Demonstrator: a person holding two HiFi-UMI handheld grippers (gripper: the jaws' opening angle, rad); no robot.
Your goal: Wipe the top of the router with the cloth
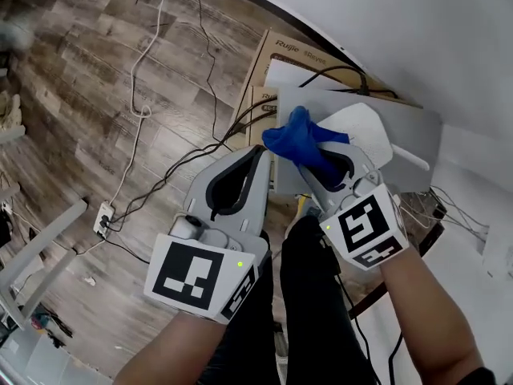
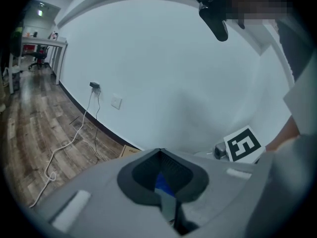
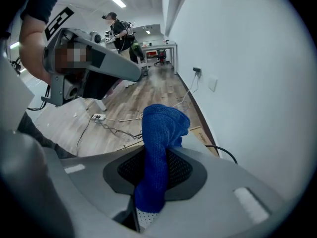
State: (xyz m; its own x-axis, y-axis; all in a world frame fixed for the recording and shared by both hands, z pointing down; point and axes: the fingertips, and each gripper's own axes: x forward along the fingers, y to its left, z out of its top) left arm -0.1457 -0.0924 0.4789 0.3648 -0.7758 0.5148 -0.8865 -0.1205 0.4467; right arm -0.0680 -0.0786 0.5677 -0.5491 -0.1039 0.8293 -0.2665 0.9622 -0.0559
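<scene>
A white rounded router [image 1: 370,131] lies on a pale grey surface [image 1: 413,127] by the wall. My right gripper [image 1: 311,156] is shut on a blue cloth [image 1: 298,139], which bunches up out of the jaws just left of the router's near edge. In the right gripper view the cloth [image 3: 157,148] hangs down between the jaws of that gripper [image 3: 156,151]. My left gripper [image 1: 258,152] is shut and holds nothing, its tips close to the left of the cloth. In the left gripper view the jaws of the left gripper [image 2: 159,153] meet, with a bit of blue cloth [image 2: 162,183] behind them.
Cardboard boxes [image 1: 268,61] lie under the grey surface. White and black cables [image 1: 144,95] and a power strip [image 1: 103,217] trail over the wood floor. The white wall [image 1: 417,30] is just beyond the router. A person [image 3: 120,29] stands far back in the room.
</scene>
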